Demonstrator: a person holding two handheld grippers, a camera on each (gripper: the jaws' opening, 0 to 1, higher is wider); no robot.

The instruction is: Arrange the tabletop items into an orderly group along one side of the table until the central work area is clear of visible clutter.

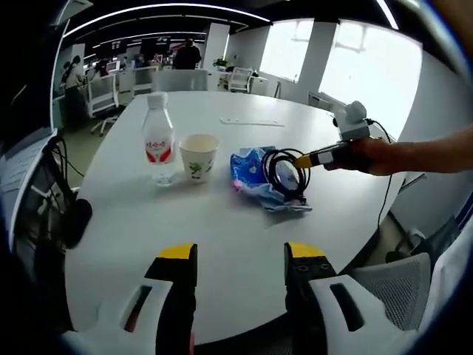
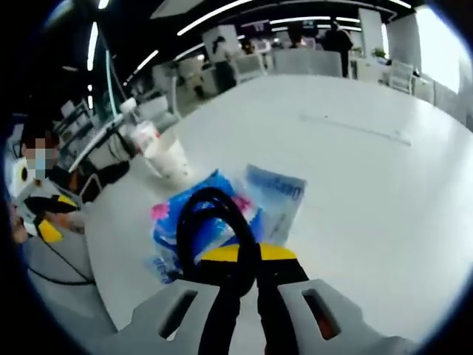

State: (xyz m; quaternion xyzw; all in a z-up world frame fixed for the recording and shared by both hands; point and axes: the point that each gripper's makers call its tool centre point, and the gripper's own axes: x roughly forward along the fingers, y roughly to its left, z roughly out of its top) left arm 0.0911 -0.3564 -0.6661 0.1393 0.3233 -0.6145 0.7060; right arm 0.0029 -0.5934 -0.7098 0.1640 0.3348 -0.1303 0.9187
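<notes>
Two claws at work over one white tabletop [image 1: 244, 244]. Right claw [image 2: 247, 255] clamped on a coiled black cable [image 2: 203, 222], seen in the right gripper view with the loop rising straight ahead of the pinched yellow tips; in the left gripper view reached in from the right [image 1: 314, 157], coil [image 1: 284, 171] hanging just over a crumpled blue packet [image 1: 259, 181]. Left claw [image 1: 240, 255] spread apart, gripping nothing, low at the near edge. Ahead of it and to its left, stood upright and just beside each other, a water bottle [image 1: 158, 140] with red label and a paper cup [image 1: 198, 155]; cup's inside not visible, bottle seemingly clear and near empty, cannot tell for sure. Packet lay right of the cup, near but apart, long axis roughly across the view. Judged nearer to the packet: the right claw, already busy. Judged nearer to bottle and cup: the left.
</notes>
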